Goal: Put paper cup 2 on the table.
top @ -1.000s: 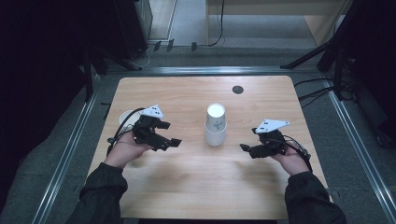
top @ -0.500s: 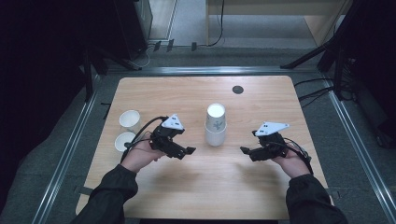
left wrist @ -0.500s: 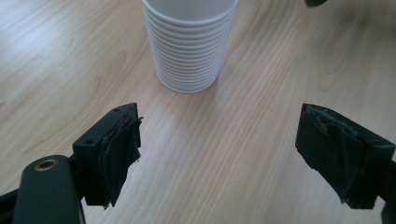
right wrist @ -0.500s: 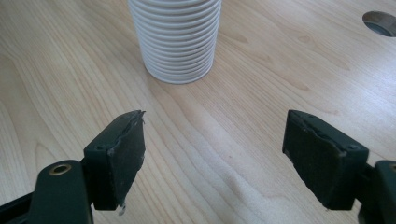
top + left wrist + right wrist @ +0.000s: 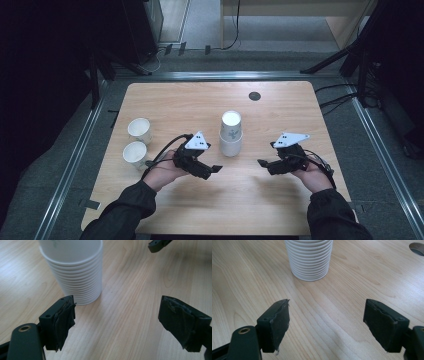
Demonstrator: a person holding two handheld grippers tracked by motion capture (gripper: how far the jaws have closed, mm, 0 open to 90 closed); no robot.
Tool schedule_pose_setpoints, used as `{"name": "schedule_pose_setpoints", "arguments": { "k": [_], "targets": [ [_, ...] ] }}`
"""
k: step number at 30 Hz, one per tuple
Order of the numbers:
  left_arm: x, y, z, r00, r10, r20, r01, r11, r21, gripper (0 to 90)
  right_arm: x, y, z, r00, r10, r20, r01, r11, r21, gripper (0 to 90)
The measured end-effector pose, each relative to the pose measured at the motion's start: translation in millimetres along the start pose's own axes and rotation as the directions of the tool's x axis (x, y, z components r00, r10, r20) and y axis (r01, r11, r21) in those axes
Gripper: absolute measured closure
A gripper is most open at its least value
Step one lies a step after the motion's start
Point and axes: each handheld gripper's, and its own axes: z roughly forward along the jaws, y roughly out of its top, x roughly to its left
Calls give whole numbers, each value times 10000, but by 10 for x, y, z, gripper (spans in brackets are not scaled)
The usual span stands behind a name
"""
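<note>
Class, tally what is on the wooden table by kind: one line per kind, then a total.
Single paper cups: 2, far cup and near cup
Stack of paper cups: 1
Hand-held grippers: 2, left gripper and right gripper
Total: 5

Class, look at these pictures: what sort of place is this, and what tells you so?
Probably a lab or test workspace: a bare wooden table framed by metal floor rails, cables trailing across the floor, and a stack of paper cups set out.

Counter (image 5: 190,105): pale wood, matt, fine grain. Cup stack (image 5: 75,272), upper left: white paper, ribbed rims. Hand-held gripper pads (image 5: 278,322): black, rough, frayed, matt.
</note>
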Motion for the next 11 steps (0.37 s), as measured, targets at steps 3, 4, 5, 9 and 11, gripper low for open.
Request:
{"name": "schedule_pose_setpoints", "arguments": {
  "k": [3,4,5,9,11],
  "targets": [
    [-32,-4,50,9997,239,41,-240,9994,241,143,3,-4,-2,10000,-14,-13,14,10000,10,214],
    [-37,-6,58,9997,226,77,-228,9994,255,143,3,-5,-2,10000,-14,-13,14,10000,11,214],
    [-41,-10,69,9996,240,142,-243,9994,266,143,3,-5,-2,10000,-16,-11,16,10000,3,214],
    [-35,-27,103,9996,252,132,-258,9988,415,142,3,-5,2,10000,-18,-52,18,10000,22,214],
    [-14,-38,120,9998,161,104,-167,9983,562,143,3,-7,14,10000,-76,-57,77,9999,95,214]
  ]
}}
